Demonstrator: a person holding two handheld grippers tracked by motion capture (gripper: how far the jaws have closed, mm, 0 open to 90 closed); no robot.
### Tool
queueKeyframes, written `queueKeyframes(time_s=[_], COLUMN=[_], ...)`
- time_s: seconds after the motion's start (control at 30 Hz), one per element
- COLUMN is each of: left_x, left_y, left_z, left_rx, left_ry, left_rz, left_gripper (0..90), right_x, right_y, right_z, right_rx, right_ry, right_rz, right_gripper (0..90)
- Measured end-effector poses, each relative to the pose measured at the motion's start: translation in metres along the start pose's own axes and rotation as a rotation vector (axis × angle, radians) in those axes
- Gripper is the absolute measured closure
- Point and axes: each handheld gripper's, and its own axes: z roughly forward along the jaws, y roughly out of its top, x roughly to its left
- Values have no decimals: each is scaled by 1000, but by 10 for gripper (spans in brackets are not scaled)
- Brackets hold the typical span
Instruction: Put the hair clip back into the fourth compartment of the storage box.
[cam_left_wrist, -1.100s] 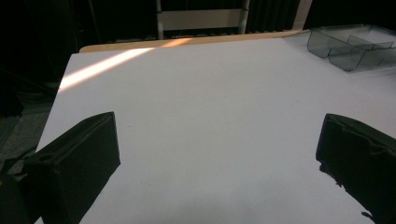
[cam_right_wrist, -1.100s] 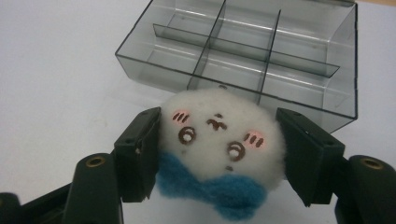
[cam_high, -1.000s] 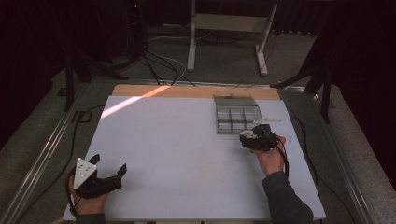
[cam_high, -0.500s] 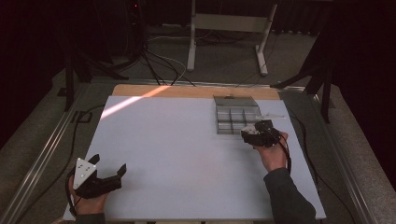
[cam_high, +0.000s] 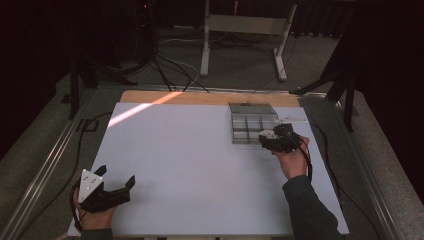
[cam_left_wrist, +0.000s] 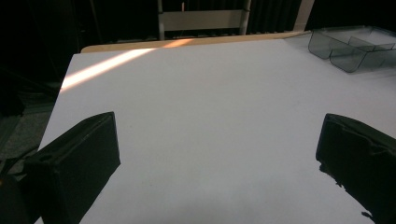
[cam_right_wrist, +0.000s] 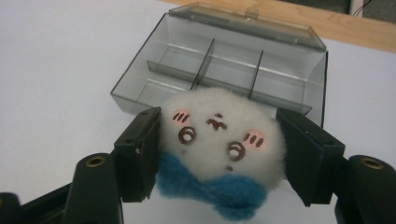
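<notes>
Squeezing a small fluffy white plush toy with a drawn face and a blue bow (cam_right_wrist: 219, 149), the right claw (cam_high: 267, 140) has one black jaw pressed on each side of it. From above, this claw sits at about 3 o'clock on the white tabletop (cam_high: 200, 165), just at the near edge of a clear grey plastic box with dividers (cam_high: 250, 122). In the right gripper view the toy hangs in front of the box, low over the white top, and the box's little rooms look bare. The box lid stands open at the far side, toward 12 o'clock.

The left claw (cam_high: 117, 186) rests at about 7 o'clock, well apart from the box and the toy. Its two black jaws stand wide apart with nothing between them, just the white top showing in the gap. A grey three-cornered plate (cam_high: 90, 179) sits on top of it
</notes>
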Motion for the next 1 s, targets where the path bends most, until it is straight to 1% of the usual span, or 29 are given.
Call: queueKeyframes(time_s=[0.33,0.43,0.7,0.83,0.9,1.0], left_x=[0,0,0,0,1,1], left_y=[0,0,0,0,0,0], left_z=[0,0,0,0,-1,-1], left_rx=[-1,-4,-4,-5,-7,-13], left_ry=[-2,-3,-2,-3,-3,-6], left_rz=[-3,-5,-10,-10,-15,-23], left_gripper=[6,6,6,6,6,6], right_x=[-4,-7,-8,-7,-6,-6], right_y=[9,12,20,24,26,28], right_z=[3,7,12,15,16,17], right_rx=[-10,-10,-27,-33,-39,-42], right_ry=[-3,-5,1,4,8,10], right_rz=[-11,-11,-23,-37,-47,-51], right_gripper=[338,338,338,338,338,338])
